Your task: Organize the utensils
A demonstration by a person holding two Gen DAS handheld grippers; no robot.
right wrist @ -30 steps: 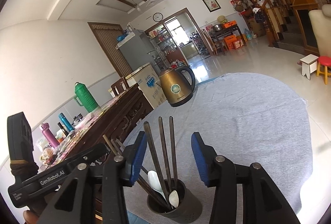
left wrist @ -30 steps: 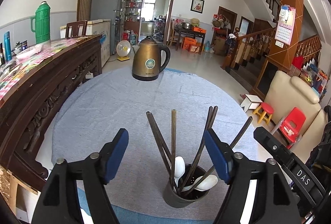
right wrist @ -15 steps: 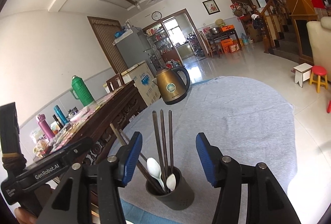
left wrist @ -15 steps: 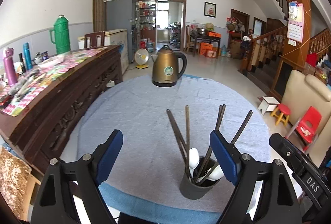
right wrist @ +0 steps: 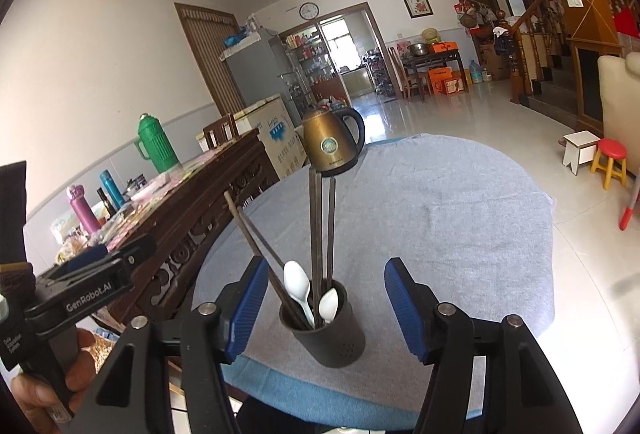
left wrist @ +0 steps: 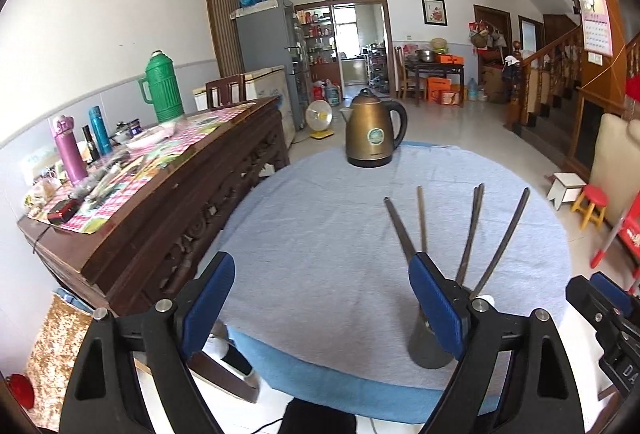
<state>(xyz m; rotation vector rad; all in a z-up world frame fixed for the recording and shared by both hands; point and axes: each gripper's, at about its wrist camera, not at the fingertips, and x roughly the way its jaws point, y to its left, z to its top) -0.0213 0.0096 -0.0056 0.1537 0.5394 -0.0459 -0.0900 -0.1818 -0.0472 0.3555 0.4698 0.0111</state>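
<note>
Seeing dark utensil cup (right wrist: 329, 330) lower centre, holding chopsticks (right wrist: 320, 230), two white spoons (right wrist: 298, 290); my right gripper (right wrist: 322, 310), left gripper (left wrist: 320, 298) opening, both empty.

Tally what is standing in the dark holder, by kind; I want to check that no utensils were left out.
Chopsticks: 5 that can be told apart; overlap may hide more
White spoons: 2
Total: 7 in the holder
</note>
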